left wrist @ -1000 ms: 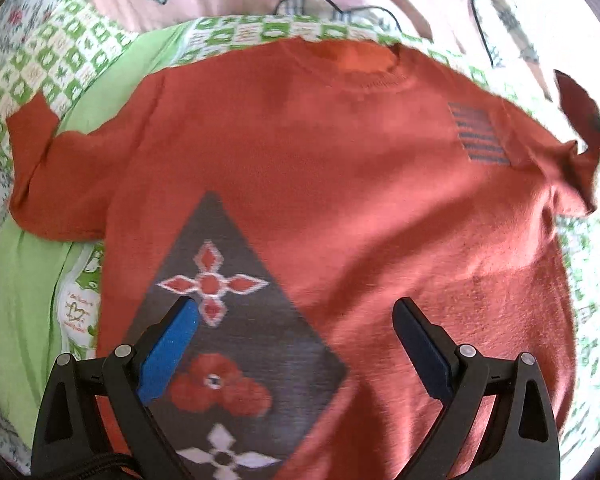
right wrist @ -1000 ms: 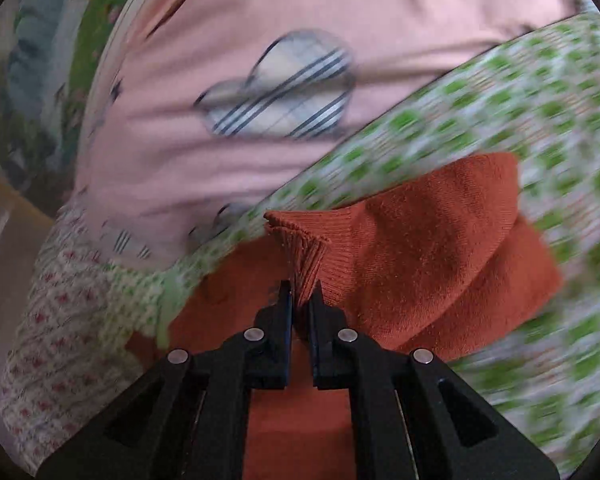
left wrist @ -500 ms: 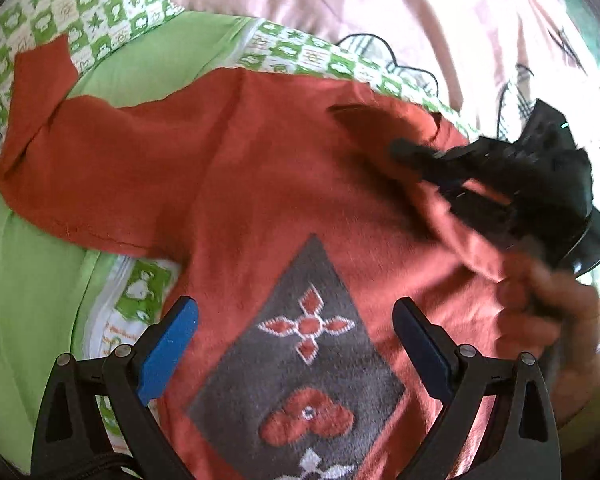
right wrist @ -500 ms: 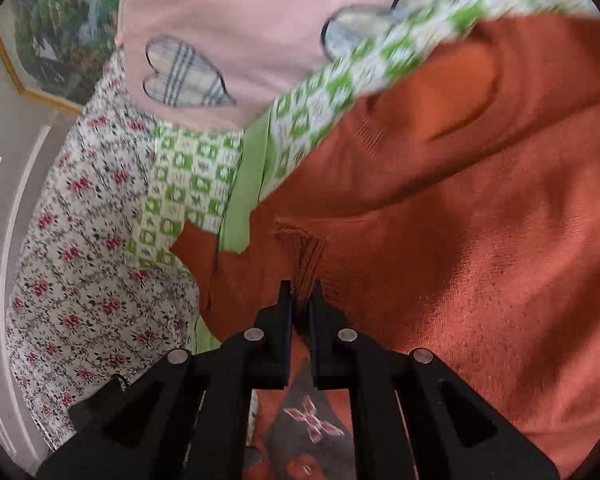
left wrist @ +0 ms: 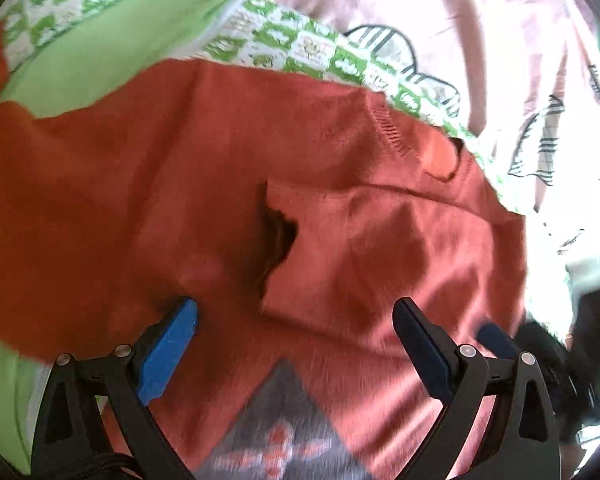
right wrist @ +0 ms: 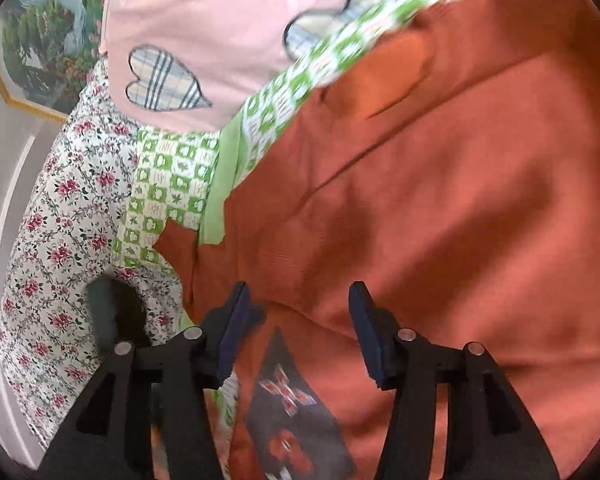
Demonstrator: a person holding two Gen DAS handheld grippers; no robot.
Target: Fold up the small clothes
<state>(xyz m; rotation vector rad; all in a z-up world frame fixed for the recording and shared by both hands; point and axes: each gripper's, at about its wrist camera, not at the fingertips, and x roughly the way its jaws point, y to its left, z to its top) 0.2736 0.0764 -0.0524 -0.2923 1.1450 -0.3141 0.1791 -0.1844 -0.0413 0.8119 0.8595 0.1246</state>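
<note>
Sleeve (left wrist: 364, 248) now folded across sweater (right wrist: 440, 208), right tool (right wrist: 300, 332) just opened — empty, over it

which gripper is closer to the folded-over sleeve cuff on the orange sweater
Left. The left gripper hangs open just below the sleeve cuff. The right gripper, its jaws just opened with nothing between them, sits off at the sweater's side.

The rust-orange knitted sweater (left wrist: 340, 240) is running off both views' lower edges, its grey diamond motif (left wrist: 284, 440) blurring; a dark object (left wrist: 580, 360) at the right edge is staying unidentifiable
</note>
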